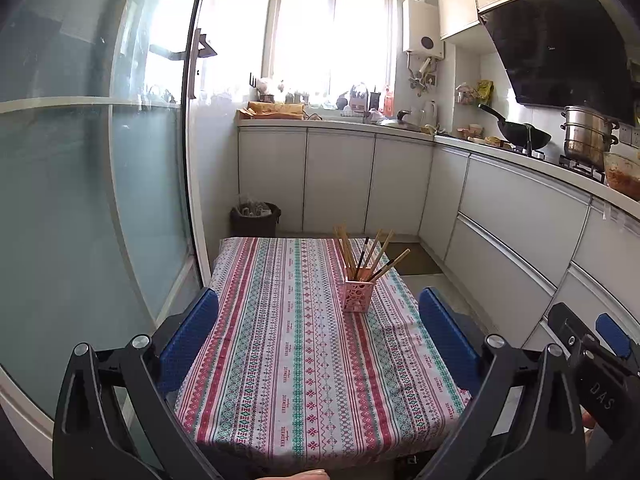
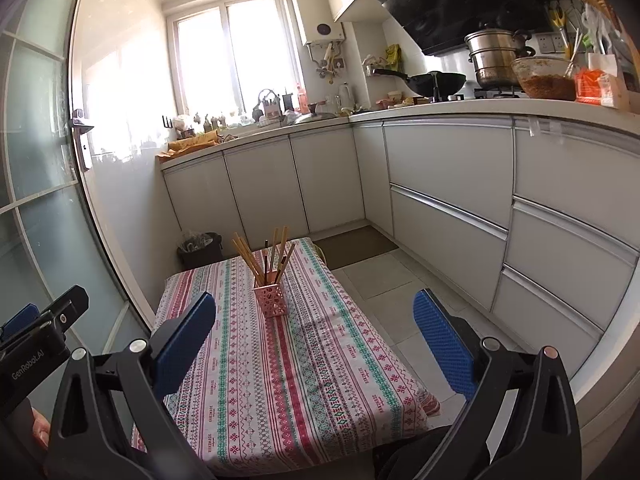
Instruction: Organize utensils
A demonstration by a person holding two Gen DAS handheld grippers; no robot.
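Both tools hang back from the work: the left hand-held gripper [image 1: 318, 344] and the right hand-held gripper [image 2: 314, 344] each have their blue pads spread wide with nothing between them. The chopsticks [image 1: 370, 252] stand fanned out in a pink perforated holder [image 1: 359, 295] on the far half of the desk [image 1: 280, 360], which wears a striped patterned cloth; no loose utensils show on it. The holder looks light and top-heavy, so I judge that a pad brushing the splayed sticks on approach could tip it and scatter them. The cloth may also slide if the holder is dragged, and the right edge of the desk lies near.
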